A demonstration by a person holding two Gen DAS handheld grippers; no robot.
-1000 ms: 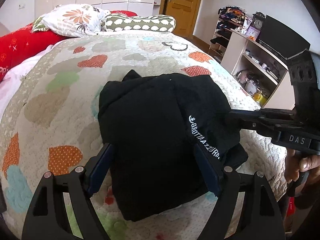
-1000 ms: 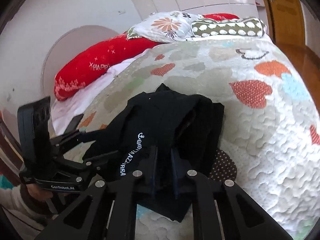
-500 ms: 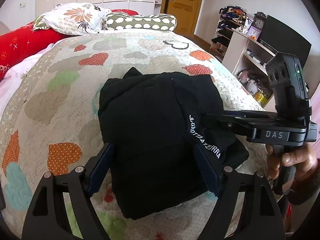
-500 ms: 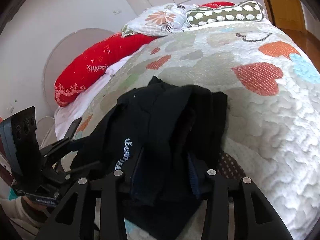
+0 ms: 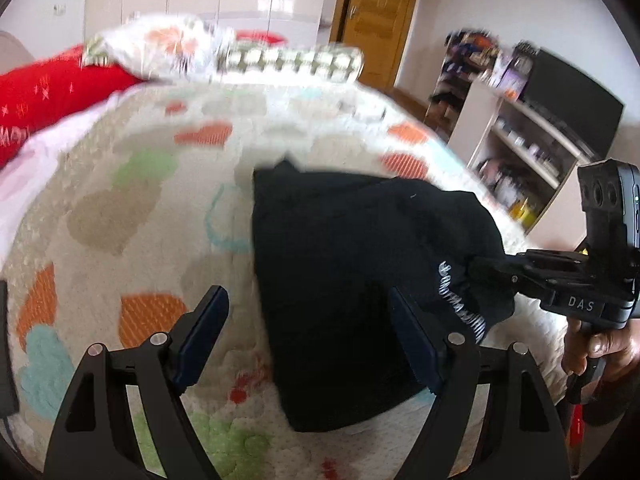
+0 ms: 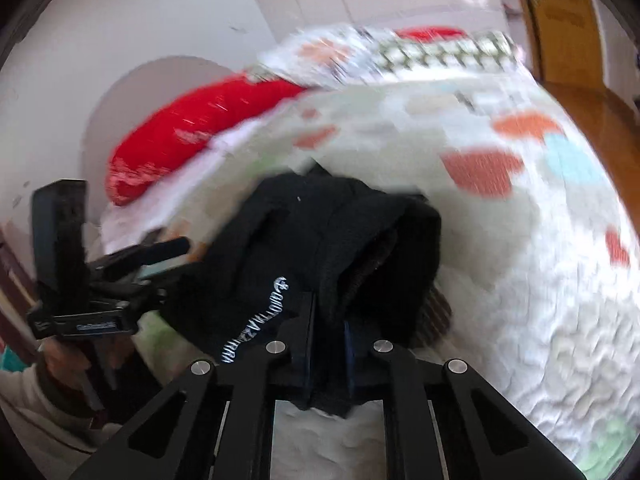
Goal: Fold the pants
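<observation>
Right wrist view shows the black folded pants with white lettering (image 6: 320, 248) filling the lower centre of the frame, lying bunched on the white quilted bedspread with coloured hearts (image 6: 540, 280). The right gripper (image 6: 328, 344) sits at the bottom centre with an edge fold of the cloth caught between its fingers (image 6: 304, 332), which are closing on it; the pads look pressed against the fabric. Taking that loose edge reads as a way to tidy or pull over the last flap, since the bundle is already compact and the fold seems nearly finished.

Left wrist view puts the same pants in the centre and centre right. The left gripper (image 5: 308, 336) stands at the bottom of the frame, its fingers (image 5: 204, 328) spread wide and grasping nothing; the right-hand one lies over the cloth, the left-hand one over bare bedspread, perhaps ready to steady the bundle. A hand (image 5: 600, 356) at the right edge holds the other tool.

Farther out, a long red cushion with white print (image 5: 48, 92) lies at the upper left, a floral pillow (image 5: 160, 46) and a green spotted bolster (image 5: 296, 62) along the top, a wooden door (image 5: 376, 12) behind, and a white shelf unit with small items (image 5: 528, 148) at the upper right. None of it crowds the pants; only the thick loose layers might slip from a narrow pinch.
</observation>
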